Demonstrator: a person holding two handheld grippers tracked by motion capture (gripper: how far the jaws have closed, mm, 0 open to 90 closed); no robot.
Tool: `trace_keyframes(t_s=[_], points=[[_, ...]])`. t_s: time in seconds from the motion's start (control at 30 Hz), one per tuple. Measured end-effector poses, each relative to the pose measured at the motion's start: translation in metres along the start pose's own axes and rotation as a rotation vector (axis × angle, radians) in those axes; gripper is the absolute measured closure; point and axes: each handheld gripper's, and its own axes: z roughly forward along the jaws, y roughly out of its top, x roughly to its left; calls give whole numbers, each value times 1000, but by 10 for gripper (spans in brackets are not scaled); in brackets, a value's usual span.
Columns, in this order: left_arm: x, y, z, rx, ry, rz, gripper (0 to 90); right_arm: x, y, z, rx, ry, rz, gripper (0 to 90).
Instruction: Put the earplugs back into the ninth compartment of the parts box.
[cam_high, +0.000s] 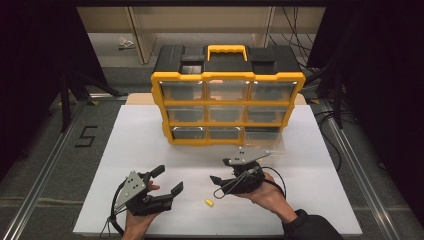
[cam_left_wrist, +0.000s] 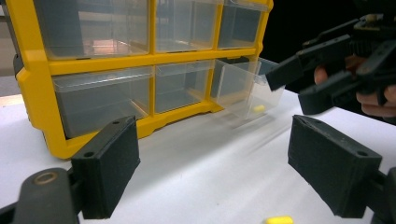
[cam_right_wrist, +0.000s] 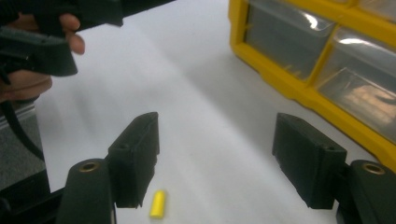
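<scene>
both grippers standing open over a small yellow piece in front of the drawer cabinet

a yellow and black drawer cabinet is standing upright at the far middle of the white table, its nine clear drawers facing the person. the bottom right drawer is sitting pulled out toward the near side, and in the left gripper view a small yellow item is lying inside it.

the left gripper is hovering at the near left of the table, held in the person's left hand. its jaws are spread wide apart and are gripping nothing.

the right gripper is hovering near the middle of the table, just in front of the open drawer, held in the person's right hand. its jaws are likewise spread wide and are carrying nothing.

a small yellow cylinder is lying loose on the table at the near side, between the two grippers and touching neither. in the right gripper view it is lying just beside the jaw at that view's left.

a black number five is showing on the floor to the left of the table.
</scene>
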Motion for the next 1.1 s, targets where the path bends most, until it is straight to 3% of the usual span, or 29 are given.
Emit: trace_keyframes(t_s=[0.33, 0.73, 1.1], points=[[0, 0, 0, -3, -2, 0, 159, 10, -3, 9, 55, 35, -21, 296], [0, 0, -1, -15, -8, 2, 157, 20, -13, 29, 178, 80, -48, 226], [0, 0, -1, -16, -10, 3, 155, 26, -21, 41, 226, 97, -60, 206]])
